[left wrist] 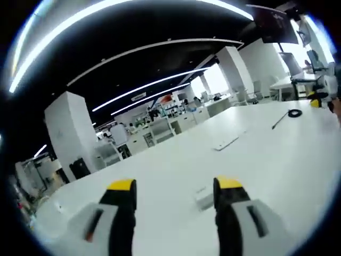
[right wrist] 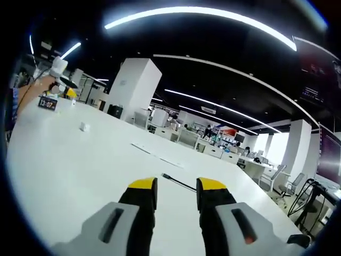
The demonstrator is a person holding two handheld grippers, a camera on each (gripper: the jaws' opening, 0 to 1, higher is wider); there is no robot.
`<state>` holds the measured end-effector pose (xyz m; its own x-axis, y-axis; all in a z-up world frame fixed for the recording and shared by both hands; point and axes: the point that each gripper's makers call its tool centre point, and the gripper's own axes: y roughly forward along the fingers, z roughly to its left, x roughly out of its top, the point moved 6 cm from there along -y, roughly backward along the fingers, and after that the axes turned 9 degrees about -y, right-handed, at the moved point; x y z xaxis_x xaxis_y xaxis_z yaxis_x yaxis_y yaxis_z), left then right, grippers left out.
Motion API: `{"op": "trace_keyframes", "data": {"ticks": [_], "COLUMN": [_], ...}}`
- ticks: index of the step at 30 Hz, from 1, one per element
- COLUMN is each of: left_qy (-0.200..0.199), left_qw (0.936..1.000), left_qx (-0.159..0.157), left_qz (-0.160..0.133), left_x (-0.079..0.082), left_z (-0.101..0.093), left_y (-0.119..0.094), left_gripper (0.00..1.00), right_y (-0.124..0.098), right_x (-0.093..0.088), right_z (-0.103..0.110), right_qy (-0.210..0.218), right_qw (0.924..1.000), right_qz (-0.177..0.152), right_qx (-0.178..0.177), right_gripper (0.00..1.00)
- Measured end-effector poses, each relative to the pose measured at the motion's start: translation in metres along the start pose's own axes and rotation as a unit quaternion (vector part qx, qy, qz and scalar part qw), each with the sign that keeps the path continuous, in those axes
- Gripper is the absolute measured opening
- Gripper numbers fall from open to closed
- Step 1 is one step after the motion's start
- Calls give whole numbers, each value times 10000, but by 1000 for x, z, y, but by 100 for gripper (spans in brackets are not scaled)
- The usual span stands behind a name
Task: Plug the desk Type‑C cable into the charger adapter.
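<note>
The left gripper (left wrist: 173,193) stood with jaws wide apart and empty above the white desk (left wrist: 277,160); the small white charger adapter (left wrist: 203,198) lay just inside its right jaw; no writing on it was legible. The right gripper (right wrist: 177,193) held its jaws parted, empty; the thin black Type‑C cable (right wrist: 178,182) lay on the desk just beyond the tips, plug leftward.
</note>
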<state>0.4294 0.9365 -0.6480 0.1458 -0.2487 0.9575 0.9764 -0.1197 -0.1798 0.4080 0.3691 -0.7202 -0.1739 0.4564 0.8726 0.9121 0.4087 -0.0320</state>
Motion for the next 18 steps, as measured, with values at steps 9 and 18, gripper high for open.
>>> {"op": "trace_keyframes", "data": {"ticks": [9,18], "left_qy": [346,783], "left_qw": [9974,9848], "left_qx": [-209,-626], "left_qz": [592,1421], "left_x": [-1,-19], "left_z": [4,1], "left_y": [43,73], "left_gripper": [55,50], "right_y": [0,2], "right_x": [-2,-4], "right_z": [-1,2], "right_qy": [11,-74], "right_qw": [10000,9999], "right_qz": [61,155], "right_qx": [-23,7], "right_gripper": [30,30]}}
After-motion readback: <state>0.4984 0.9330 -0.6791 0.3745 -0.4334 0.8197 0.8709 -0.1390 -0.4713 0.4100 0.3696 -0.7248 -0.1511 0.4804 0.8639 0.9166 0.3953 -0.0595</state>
